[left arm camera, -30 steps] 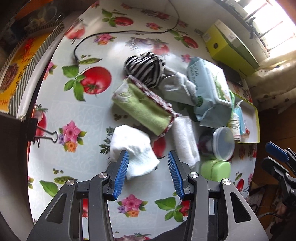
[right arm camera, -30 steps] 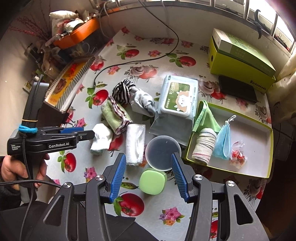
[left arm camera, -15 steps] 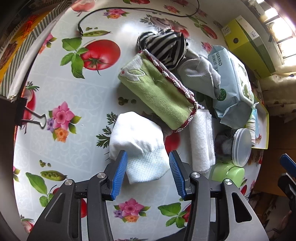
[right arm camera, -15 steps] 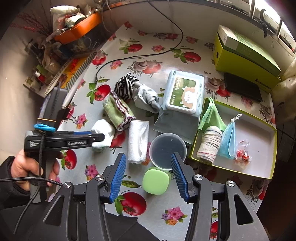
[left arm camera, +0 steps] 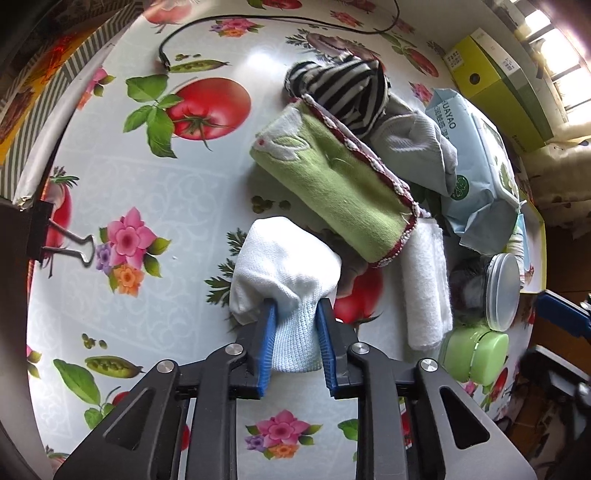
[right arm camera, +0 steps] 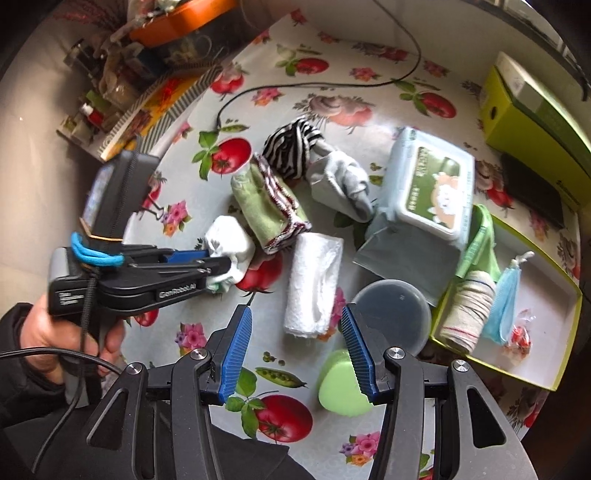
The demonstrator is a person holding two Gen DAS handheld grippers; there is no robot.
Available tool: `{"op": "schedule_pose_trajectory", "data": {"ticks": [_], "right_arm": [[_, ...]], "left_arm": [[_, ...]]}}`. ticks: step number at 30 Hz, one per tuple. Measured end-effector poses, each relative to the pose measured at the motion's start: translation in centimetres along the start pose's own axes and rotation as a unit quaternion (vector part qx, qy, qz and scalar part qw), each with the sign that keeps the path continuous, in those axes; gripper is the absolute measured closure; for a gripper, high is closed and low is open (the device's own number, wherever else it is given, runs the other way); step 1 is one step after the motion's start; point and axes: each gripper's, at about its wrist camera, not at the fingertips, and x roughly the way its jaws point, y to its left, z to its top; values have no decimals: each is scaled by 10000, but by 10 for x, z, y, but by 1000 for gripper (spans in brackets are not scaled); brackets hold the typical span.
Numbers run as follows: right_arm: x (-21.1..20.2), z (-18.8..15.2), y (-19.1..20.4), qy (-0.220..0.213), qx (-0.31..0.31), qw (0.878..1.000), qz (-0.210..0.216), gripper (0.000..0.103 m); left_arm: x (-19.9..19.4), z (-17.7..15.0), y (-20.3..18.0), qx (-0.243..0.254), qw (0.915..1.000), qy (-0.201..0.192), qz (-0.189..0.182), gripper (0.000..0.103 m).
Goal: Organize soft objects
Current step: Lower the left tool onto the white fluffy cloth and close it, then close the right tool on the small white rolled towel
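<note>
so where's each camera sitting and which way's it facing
Left wrist: on the left gripper, looking steeply down at the white sock, its jaws closing on it.
Right wrist: on the right gripper, open, looking down over the table; a hand shows.
Shared: sock, green towel, white towel.

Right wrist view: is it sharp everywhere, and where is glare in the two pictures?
Right wrist view: motion blur smears the wet wipes pack and the shelf clutter at upper left; the right tool stays sharp. Left wrist view: sharper, window glare whitens the tablecloth, and the window is overexposed; fisheye bending curves both.
</note>
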Motion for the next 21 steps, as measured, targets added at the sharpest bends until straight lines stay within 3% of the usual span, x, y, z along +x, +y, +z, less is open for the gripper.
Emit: {"op": "schedule_pose_trajectory", "data": {"ticks": [11, 21], "right_arm": [[74, 27, 17, 748, -542, 9939, -602, 53], [111, 36, 24, 1100, -828, 9855, -992, 53]], "left_arm": [[-13, -9, 39, -308, 9993, -168, -143, 82], [-17, -15, 56, -473, 9984, -152, -259, 82]]}}
